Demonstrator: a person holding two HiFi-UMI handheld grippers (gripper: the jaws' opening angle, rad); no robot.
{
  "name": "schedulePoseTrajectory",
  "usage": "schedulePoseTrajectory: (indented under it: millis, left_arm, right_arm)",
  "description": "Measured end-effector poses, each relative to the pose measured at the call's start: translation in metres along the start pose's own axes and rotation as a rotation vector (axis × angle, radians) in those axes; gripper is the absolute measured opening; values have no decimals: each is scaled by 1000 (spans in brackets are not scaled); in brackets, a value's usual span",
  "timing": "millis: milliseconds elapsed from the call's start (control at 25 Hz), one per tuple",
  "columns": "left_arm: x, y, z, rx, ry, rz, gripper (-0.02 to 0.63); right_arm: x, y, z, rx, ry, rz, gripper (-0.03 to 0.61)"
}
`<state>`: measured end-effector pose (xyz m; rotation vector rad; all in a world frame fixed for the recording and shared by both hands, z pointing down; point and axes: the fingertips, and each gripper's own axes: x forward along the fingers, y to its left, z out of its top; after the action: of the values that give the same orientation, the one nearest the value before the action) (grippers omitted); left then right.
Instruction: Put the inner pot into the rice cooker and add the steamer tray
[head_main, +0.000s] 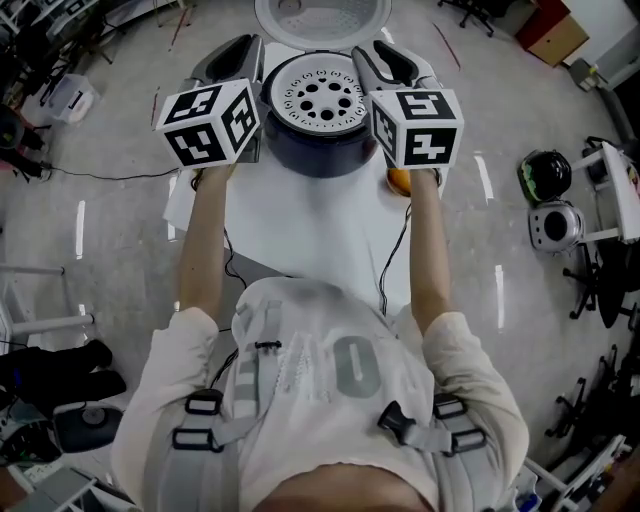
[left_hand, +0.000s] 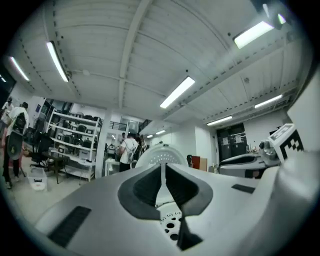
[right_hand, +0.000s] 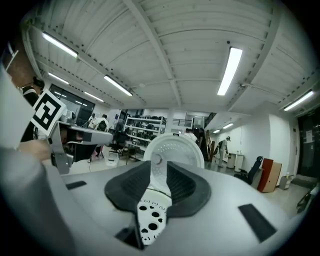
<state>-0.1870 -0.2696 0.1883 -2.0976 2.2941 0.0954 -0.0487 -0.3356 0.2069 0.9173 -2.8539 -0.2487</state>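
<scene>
Right gripper (right_hand: 160, 168) parted, seemingly clear above tray (right_hand: 150, 222)

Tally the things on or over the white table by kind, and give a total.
2 grippers: left gripper, right gripper
1 rice cooker
1 steamer tray
1 small orange object
Total: 5

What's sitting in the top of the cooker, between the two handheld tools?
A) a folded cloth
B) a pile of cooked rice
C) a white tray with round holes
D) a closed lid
C: the steamer tray, white and pierced with round holes, lies in the mouth of the rice cooker, while the lid stands open behind it.
</scene>
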Motion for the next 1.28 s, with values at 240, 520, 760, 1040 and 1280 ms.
schedulePoseTrajectory:
  millis: [240, 520, 760, 1040, 1280]
  left_arm:
    - [-56, -21, 26, 60, -174, 41, 21]
    - [-98, -33, 2, 150, -216, 129, 21]
    - [-115, -31, -41, 133, -148, 161, 21]
    - [-110, -40, -73, 105, -80, 124, 21]
    - [-100, -46, -72, 88, -76, 102, 21]
  right_arm:
    - [-38, 36, 29, -8, -209, 1, 9]
    - [-67, 70, 9, -2, -254, 1, 9]
    - [-82, 90, -42, 43, -184, -10, 9]
    - [-88, 95, -82, 54, -87, -16, 8]
    - [-87, 85, -80, 50, -92, -41, 9]
